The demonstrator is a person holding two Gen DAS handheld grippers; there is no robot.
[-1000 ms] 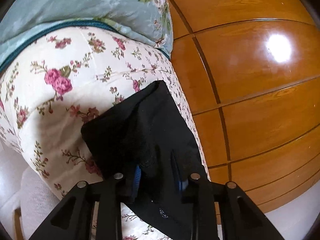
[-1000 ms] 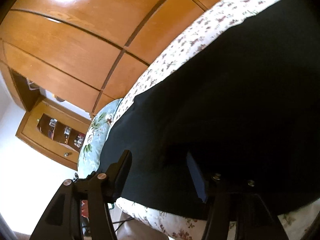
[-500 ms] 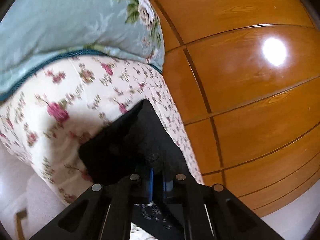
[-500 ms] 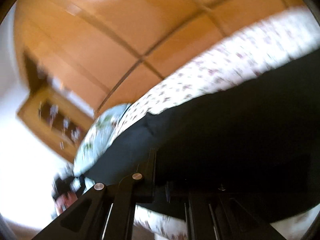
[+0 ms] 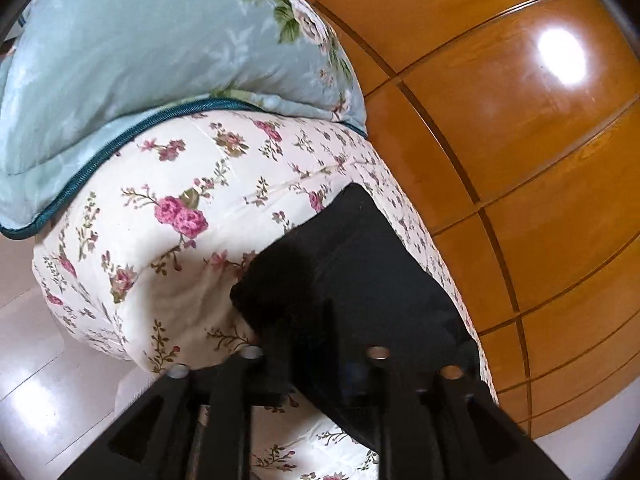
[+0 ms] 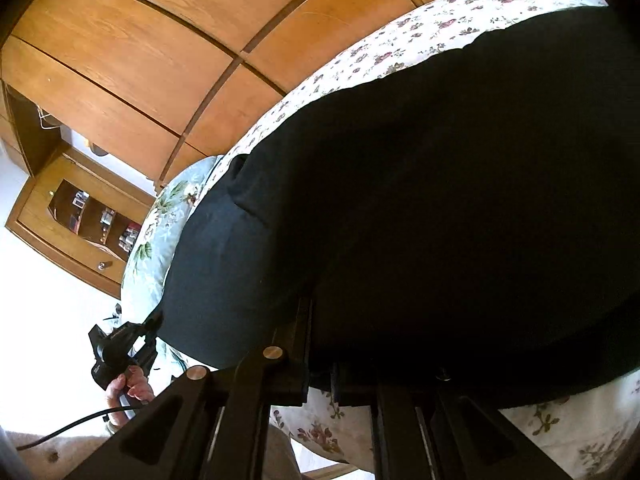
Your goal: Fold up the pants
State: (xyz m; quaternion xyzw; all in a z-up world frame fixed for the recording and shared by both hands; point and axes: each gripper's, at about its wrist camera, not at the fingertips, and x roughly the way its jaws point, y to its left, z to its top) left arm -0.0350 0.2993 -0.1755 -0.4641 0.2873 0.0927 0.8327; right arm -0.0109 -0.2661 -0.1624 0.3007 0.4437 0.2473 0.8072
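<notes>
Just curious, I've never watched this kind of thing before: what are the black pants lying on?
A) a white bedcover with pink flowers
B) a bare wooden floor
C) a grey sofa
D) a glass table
A: in the left wrist view the black pants lie on the white bedcover printed with pink roses, below a pale blue pillow and beside the wooden wardrobe.

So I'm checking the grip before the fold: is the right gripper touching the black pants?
Touching. In the right wrist view the right gripper has its jaws shut on the near edge of the black pants, cloth pinched between them.
</notes>
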